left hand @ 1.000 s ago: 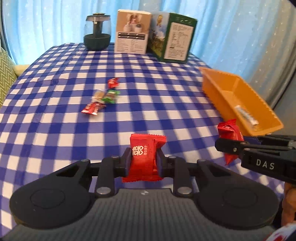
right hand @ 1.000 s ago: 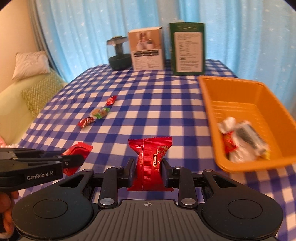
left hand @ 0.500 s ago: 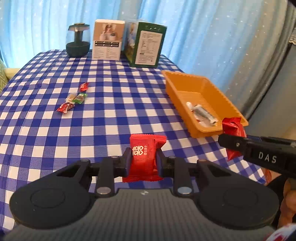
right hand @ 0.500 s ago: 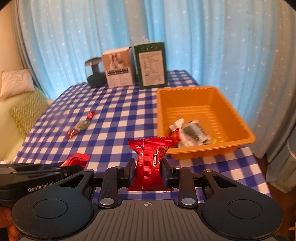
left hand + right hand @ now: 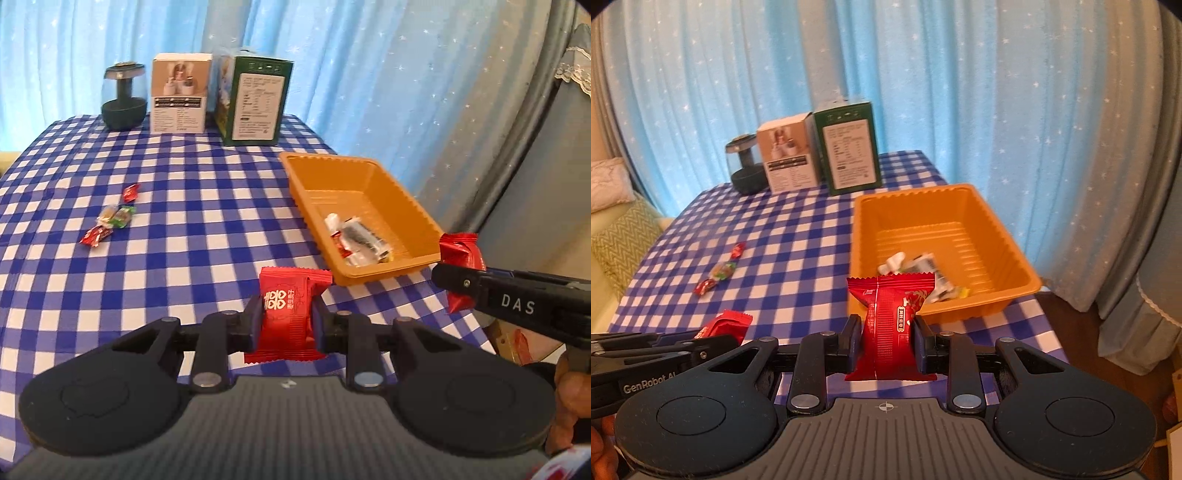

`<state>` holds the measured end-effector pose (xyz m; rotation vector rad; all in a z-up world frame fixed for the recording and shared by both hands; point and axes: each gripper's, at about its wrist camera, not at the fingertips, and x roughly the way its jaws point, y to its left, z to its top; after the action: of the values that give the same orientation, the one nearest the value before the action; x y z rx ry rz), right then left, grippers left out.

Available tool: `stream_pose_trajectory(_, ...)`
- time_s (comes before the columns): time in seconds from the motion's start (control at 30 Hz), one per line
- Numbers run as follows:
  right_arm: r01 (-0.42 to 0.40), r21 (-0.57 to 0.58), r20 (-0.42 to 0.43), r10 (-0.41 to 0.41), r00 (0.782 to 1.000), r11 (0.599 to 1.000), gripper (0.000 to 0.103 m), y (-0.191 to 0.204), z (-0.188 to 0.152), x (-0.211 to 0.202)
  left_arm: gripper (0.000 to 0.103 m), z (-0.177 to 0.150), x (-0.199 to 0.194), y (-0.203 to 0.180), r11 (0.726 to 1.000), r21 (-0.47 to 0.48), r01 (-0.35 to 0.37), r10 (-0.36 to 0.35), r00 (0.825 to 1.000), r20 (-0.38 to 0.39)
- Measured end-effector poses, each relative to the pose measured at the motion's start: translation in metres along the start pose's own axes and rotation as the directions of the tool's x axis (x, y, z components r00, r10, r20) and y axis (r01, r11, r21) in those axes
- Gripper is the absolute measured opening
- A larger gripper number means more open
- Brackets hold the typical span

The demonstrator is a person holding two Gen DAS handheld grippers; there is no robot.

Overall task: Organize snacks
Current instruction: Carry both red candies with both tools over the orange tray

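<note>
From the left wrist camera, the left gripper (image 5: 286, 321) is clamped tight on a red snack packet with white characters (image 5: 290, 314), held upright between its jaws above the near part of the table with its blue-and-white checked cloth (image 5: 207, 206). At the right edge of this view the right gripper (image 5: 456, 280) reaches in, pinching another red wrapped snack (image 5: 461, 254) just off the near right corner of the orange tray (image 5: 369, 173). The tray sits along the table's right edge and holds a few wrapped snacks (image 5: 356, 242) at its near end. Toward the left edge of the table lie four loose candies (image 5: 110, 219): one red, one pale and one green side by side, and one more red. At the far edge stand a dark round jar with a lid (image 5: 123, 98), a white carton (image 5: 181, 94) and a green carton (image 5: 256, 98), against a blue starred curtain (image 5: 369, 74).

From the right wrist camera, the right gripper (image 5: 888, 334) is closed firmly on its red wrapped snack (image 5: 892, 321), upright, in front of the near wall of the orange tray (image 5: 997, 232). The wrapped snacks (image 5: 923, 269) lie in the tray's near part. The left gripper (image 5: 716, 341) shows at the left edge, gripping its red packet (image 5: 729, 321) over the near left part of the table (image 5: 798, 240). The loose candies (image 5: 720, 271) lie further left, and a green cushion (image 5: 617, 240) sits beyond the table's left edge.
</note>
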<state>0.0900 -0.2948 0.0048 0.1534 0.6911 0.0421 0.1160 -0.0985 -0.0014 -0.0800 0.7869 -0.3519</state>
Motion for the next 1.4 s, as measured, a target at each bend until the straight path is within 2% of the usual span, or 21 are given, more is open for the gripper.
stream_pose_trajectory(0.47,0.071,0.069,0.024,-0.073,0.997,0.995,0.029,-0.042,0.018,-0.005,0.024,0.031,0.021,-0.041,0.995,0.071,0.069,-0.069,0.998,0.004)
stream_pose_trajectory(0.87,0.041,0.082,0.038,-0.045,0.998,0.996,0.029,-0.067,0.051,0.021,0.024,0.058,0.054,-0.061,0.995,0.080,0.066,-0.066,0.998,-0.007)
stream_pose_trajectory(1.4,0.033,0.041,0.002,-0.034,0.999,0.999,0.029,-0.085,0.065,0.061,0.024,0.082,0.102,-0.073,0.992,0.093,0.082,-0.079,0.996,-0.038)
